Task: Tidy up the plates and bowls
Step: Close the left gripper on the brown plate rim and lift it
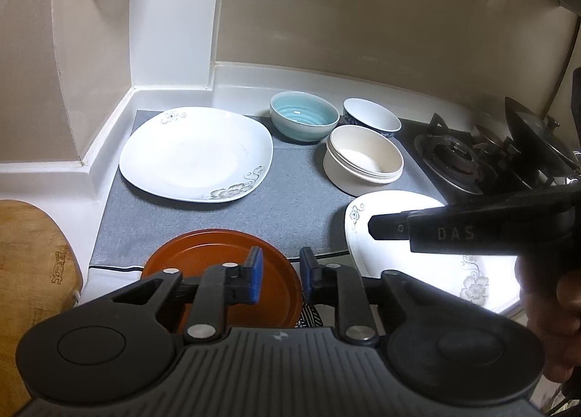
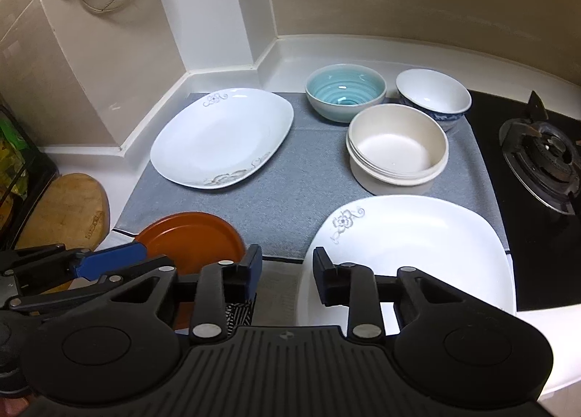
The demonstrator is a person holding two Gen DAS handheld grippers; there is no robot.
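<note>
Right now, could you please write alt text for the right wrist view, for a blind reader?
The right gripper hovers, jaws apart, at the near edge of a white flowered plate on a grey mat. Behind stand three bowls and another white plate; an orange plate lies left.

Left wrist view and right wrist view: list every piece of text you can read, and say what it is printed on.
"DAS": raised letters on the right tongs, black body; any further letters are hidden.
Burnt stamp on the wooden cutting board: characters too blurred to read.
Nothing else legible.
</note>
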